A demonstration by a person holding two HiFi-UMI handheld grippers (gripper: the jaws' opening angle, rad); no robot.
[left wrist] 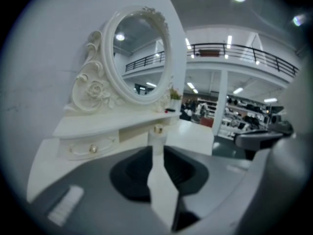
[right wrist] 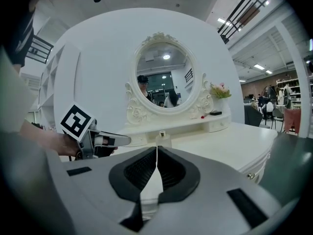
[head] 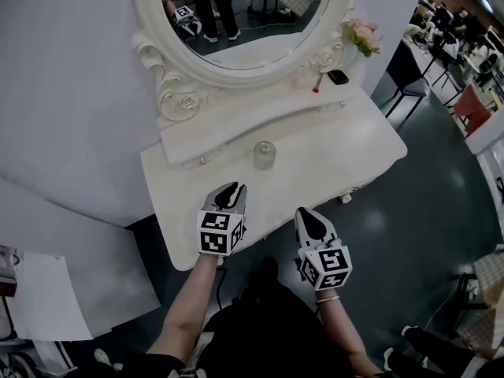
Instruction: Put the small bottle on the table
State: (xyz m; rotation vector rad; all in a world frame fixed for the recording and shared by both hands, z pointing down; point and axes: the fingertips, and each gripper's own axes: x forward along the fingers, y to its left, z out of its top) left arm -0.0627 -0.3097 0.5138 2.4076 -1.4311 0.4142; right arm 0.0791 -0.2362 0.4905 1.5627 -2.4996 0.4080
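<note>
The small clear bottle point(head: 264, 154) with a gold cap stands upright on the white dressing table point(head: 339, 144), just in front of its raised shelf. It also shows in the left gripper view as the bottle point(left wrist: 157, 137) straight beyond the jaws, and in the right gripper view as the bottle point(right wrist: 163, 140). My left gripper point(head: 231, 189) hovers over the table's front part, short of the bottle, its jaws a narrow gap apart with nothing between them point(left wrist: 156, 153). My right gripper point(head: 309, 214) hangs at the table's front edge, jaws touching and empty point(right wrist: 156, 150).
An oval mirror point(head: 244, 22) in an ornate white frame rises behind the shelf. Pink flowers point(head: 361, 34), a black item point(head: 338, 76) and a small red item point(head: 316, 87) sit on the shelf's right end. Chairs point(head: 409, 77) stand to the right on the dark floor.
</note>
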